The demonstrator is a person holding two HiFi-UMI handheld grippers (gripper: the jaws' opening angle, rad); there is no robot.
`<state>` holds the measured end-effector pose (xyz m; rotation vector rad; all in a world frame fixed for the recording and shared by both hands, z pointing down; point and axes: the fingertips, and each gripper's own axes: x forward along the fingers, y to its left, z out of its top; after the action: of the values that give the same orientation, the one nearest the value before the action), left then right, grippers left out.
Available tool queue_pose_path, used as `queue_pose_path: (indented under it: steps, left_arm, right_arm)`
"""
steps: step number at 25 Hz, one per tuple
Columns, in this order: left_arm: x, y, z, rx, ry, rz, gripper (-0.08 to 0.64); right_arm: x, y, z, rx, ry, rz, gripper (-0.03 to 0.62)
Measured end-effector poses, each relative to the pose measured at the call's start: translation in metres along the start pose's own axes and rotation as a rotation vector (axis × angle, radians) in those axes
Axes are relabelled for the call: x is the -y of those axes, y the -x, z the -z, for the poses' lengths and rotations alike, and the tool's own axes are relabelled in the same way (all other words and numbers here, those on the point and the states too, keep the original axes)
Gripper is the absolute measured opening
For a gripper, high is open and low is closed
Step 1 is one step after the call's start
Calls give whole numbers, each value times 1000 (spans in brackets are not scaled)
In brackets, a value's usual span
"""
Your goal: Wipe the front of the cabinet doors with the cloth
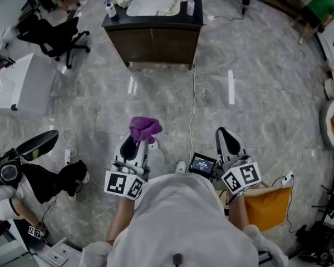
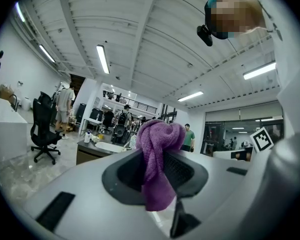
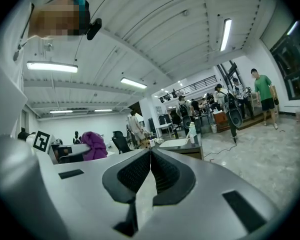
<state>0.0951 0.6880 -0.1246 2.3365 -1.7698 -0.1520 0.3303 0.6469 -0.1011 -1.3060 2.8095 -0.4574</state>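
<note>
A purple cloth point(image 1: 144, 129) is bunched up in my left gripper point(image 1: 138, 142), whose jaws are shut on it; in the left gripper view the cloth point(image 2: 158, 161) stands up out of the jaws and droops over them. My right gripper point(image 1: 226, 138) is shut with nothing between its jaws point(image 3: 150, 154). Both grippers are held close in front of my body, tilted upward. The dark wooden cabinet point(image 1: 153, 42) with two front doors stands well ahead across the floor, far from both grippers. A white basin point(image 1: 152, 5) sits in its black top.
A bottle point(image 1: 110, 9) and other items stand on the cabinet top. A cable point(image 1: 193, 102) runs along the marble floor from the cabinet toward me. An office chair point(image 1: 54, 38) and white box point(image 1: 19, 82) are at left; people stand around.
</note>
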Motion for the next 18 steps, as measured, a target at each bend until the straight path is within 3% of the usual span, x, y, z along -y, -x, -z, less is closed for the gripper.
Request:
queue_pose_path:
  steps: [9,14,18]
  left_arm:
    - [-103,-85,-18,-38,6,117,100]
    - [-146,-123,-49,2,11,182,100]
    - [-178,-144,-58,7,-5,203,100]
  right_arm:
    - [-26,-120,-20,-42,111,45,28]
    - [-27,-170,-41,15,29,99,28]
    - [-29,-199,-39,17,22,138,28]
